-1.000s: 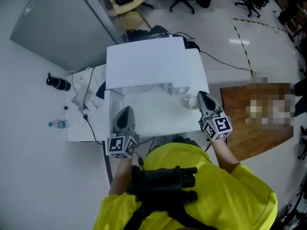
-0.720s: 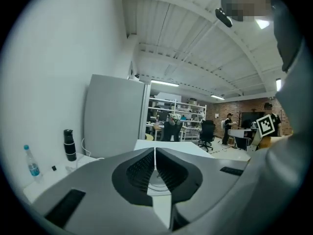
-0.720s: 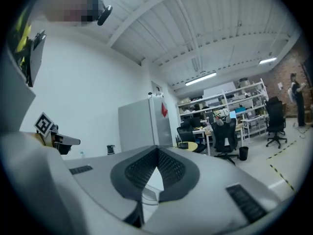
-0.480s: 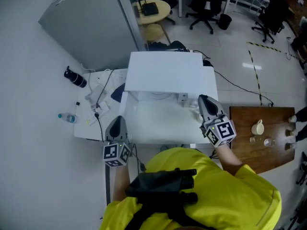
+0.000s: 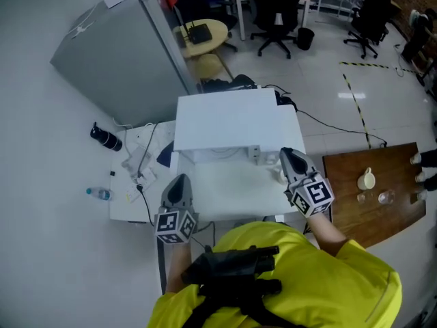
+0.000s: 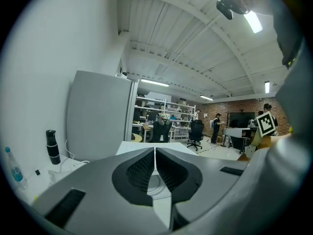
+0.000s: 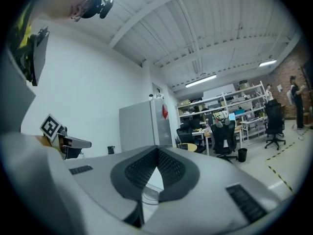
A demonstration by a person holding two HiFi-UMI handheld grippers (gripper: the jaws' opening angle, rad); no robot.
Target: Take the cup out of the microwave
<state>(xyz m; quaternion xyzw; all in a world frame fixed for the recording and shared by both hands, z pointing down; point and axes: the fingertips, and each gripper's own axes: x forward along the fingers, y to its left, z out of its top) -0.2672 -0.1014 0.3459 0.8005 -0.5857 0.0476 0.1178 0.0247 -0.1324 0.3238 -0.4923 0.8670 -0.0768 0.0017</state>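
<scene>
The white microwave (image 5: 232,118) stands on a white table (image 5: 130,203), seen from above, so its inside is hidden. A small white thing, perhaps the cup (image 5: 277,176), lies on the white surface in front of it, just left of my right gripper (image 5: 289,161). I cannot tell whether they touch. The right gripper (image 7: 157,151) points level with its jaw tips together and nothing clearly between them. My left gripper (image 5: 177,188) hangs over the front left corner. In its own view the left gripper (image 6: 155,151) is shut and empty.
A brown wooden table (image 5: 341,183) at the right carries a cream cup (image 5: 367,180) and a glass (image 5: 386,197). A black bottle (image 5: 107,139), a water bottle (image 5: 99,194) and cables lie left of the microwave. A grey cabinet (image 5: 123,53) and office chairs (image 5: 276,19) stand behind.
Both grippers have risen a little. The left one has shifted back toward the microwave's front left corner. Both sets of jaws stay shut.
</scene>
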